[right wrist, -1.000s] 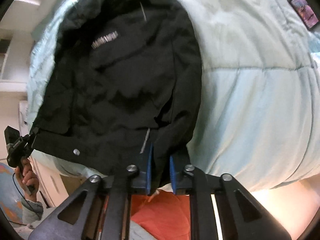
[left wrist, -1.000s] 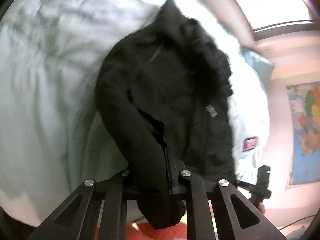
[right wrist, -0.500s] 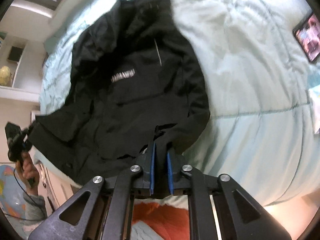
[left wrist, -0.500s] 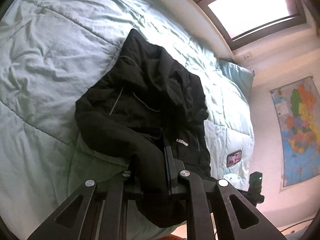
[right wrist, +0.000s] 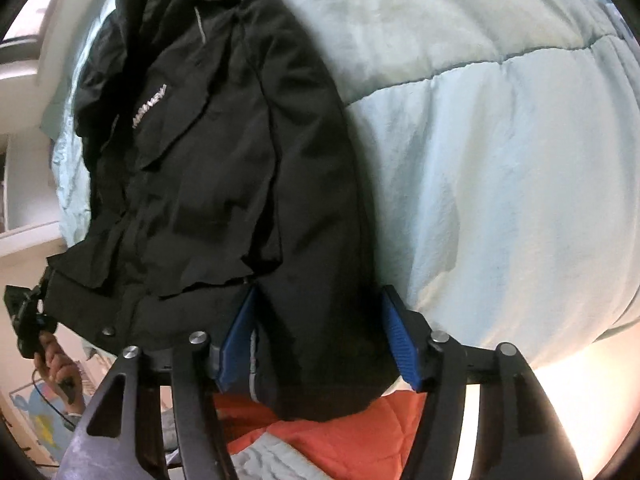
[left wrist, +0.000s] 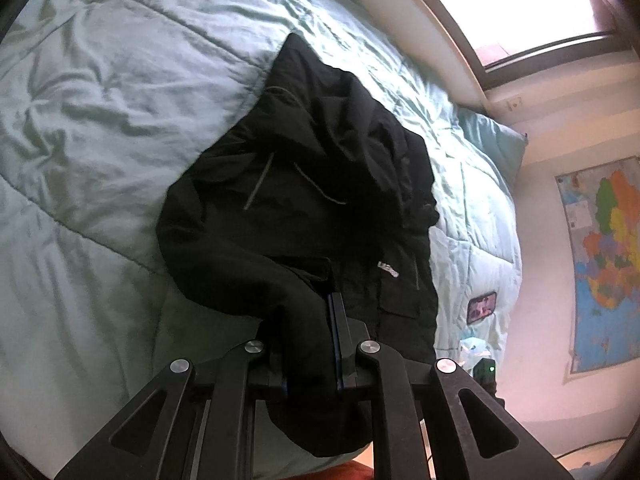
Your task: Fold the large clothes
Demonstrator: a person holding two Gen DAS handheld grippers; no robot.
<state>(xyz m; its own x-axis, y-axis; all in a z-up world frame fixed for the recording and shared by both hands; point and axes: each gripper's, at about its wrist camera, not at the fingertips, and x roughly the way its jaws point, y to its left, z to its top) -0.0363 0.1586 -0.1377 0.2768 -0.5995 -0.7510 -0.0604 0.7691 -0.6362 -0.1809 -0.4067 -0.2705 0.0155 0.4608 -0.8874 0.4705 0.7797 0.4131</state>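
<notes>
A large black jacket (left wrist: 304,216) lies on a pale green quilted bed (left wrist: 100,120), its hood toward the far side. My left gripper (left wrist: 310,344) is shut on a fold of the jacket's hem at the bed's near edge. In the right wrist view the jacket (right wrist: 224,168) lies flat with its chest logo showing. My right gripper (right wrist: 320,336) is open, its blue pads wide apart on either side of the jacket's lower edge, which hangs loose between them. The left gripper (right wrist: 28,320) shows at the far left of that view, at the jacket's other corner.
A phone (left wrist: 482,306) lies on the bed to the right of the jacket. A pillow (left wrist: 496,148) sits at the far end, under a window (left wrist: 520,12). A map (left wrist: 604,264) hangs on the right wall. Orange fabric (right wrist: 340,436) is below the bed edge.
The jacket has been lowered onto the bed and lies flatter. My right gripper, shut on the hem before, has opened wide. My left gripper stays shut on the jacket.
</notes>
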